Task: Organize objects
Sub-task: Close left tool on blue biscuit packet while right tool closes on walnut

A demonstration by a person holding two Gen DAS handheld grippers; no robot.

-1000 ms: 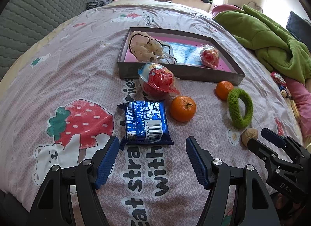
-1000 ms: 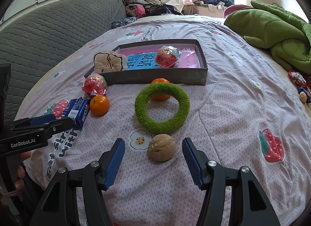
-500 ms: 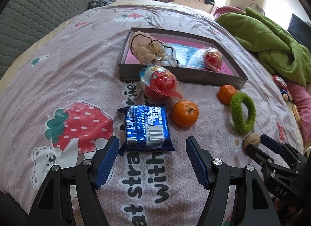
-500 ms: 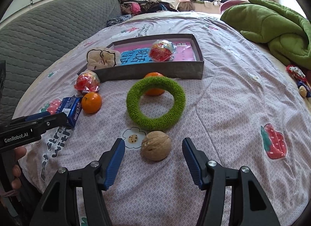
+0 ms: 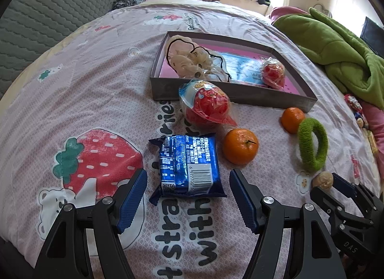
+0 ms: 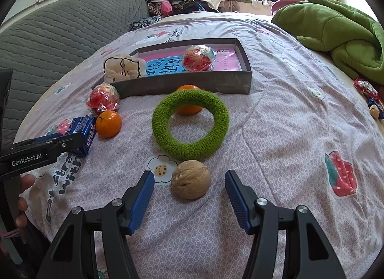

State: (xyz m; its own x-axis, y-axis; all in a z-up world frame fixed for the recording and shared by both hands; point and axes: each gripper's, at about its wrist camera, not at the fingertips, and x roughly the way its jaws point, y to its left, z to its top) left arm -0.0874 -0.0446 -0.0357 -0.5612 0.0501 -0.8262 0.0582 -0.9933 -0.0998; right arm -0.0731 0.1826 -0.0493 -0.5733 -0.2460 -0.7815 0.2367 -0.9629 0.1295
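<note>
A blue snack packet (image 5: 188,165) lies flat on the bedspread, its near end between the wide-apart fingers of my open left gripper (image 5: 188,194). Beyond it sit an orange (image 5: 240,146) and a red wrapped ball (image 5: 207,106). In the right wrist view a walnut (image 6: 190,179) rests between the spread fingers of my open right gripper (image 6: 189,191), untouched. A green fuzzy ring (image 6: 190,124) lies just past it, with a second orange (image 6: 189,108) behind. The grey tray (image 6: 182,83) holds a plush toy (image 6: 122,66) and another red wrapped ball (image 6: 199,58).
A green blanket (image 6: 336,32) is heaped at the right of the bed. A grey quilted headboard (image 6: 60,32) runs along the left. Small wrapped sweets (image 6: 370,96) lie near the right edge. A person's fingers (image 6: 22,192) hold the left gripper's handle.
Both grippers have crept slightly forward, so the packet and walnut sit a little nearer the fingers. Jaw widths are unchanged.
</note>
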